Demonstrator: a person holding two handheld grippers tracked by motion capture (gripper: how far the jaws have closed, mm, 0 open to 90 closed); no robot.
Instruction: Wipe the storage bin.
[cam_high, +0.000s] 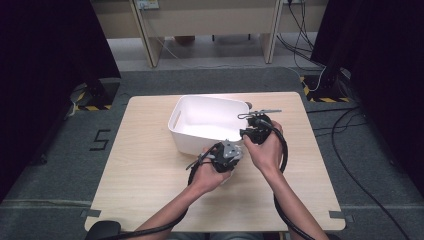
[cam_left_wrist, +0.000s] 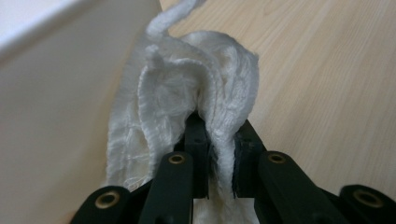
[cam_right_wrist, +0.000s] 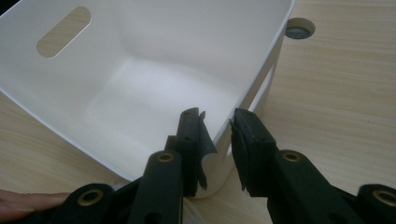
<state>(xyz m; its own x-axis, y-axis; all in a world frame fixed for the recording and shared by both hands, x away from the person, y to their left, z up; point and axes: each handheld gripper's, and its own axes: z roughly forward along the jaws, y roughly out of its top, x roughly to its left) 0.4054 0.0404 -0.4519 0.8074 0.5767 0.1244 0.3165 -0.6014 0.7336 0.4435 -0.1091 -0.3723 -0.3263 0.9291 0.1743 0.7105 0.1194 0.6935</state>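
Cloth (cam_left_wrist: 196, 102) is pinched between the jaws of your left gripper (cam_high: 223, 156), low over the surface (cam_high: 150, 170), just beside the near wall of the white bin (cam_high: 205, 120). The bin opening lies ahead of that gripper. Your right gripper (cam_right_wrist: 215, 140) has its jaws apart astride the bin's corner rim, holding nothing.

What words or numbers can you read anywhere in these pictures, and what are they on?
"5": a big black number on the grey carpet floor, left of the light wooden table.
No writing can be seen on the white plastic bin, the white woven cloth, or either pair of tongs.
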